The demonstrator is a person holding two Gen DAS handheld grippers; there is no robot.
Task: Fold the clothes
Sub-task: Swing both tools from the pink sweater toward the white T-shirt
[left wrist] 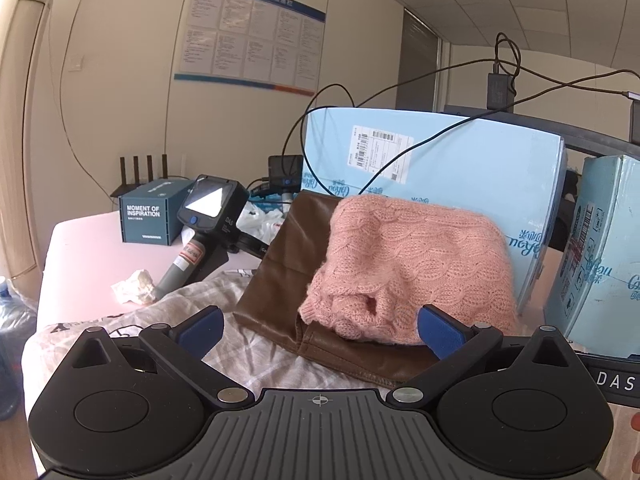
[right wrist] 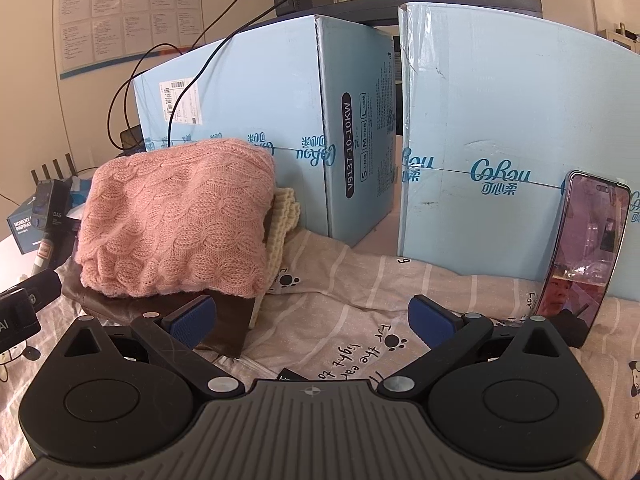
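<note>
While both grippers stand with fingers spread wide and empty, a folded pink cable-knit sweater [left wrist: 408,264] lies atop a smooth brown leather-like garment [left wrist: 280,272], just ahead of the left gripper [left wrist: 320,326]. Ahead and left of the right gripper [right wrist: 312,318], cream waffle-knit fabric [right wrist: 282,220] shows beneath. Striped printed sheet [right wrist: 360,292] underneath; pale blue cardboard boxes [right wrist: 280,120] behind.

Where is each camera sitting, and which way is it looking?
Left wrist: sits on the left gripper, looking along its open fingers at the pink sweater on the brown garment.
Right wrist: sits on the right gripper, fingers open, facing the blue boxes and a phone.
Both see the sweater, the boxes and the striped cloth.
</note>
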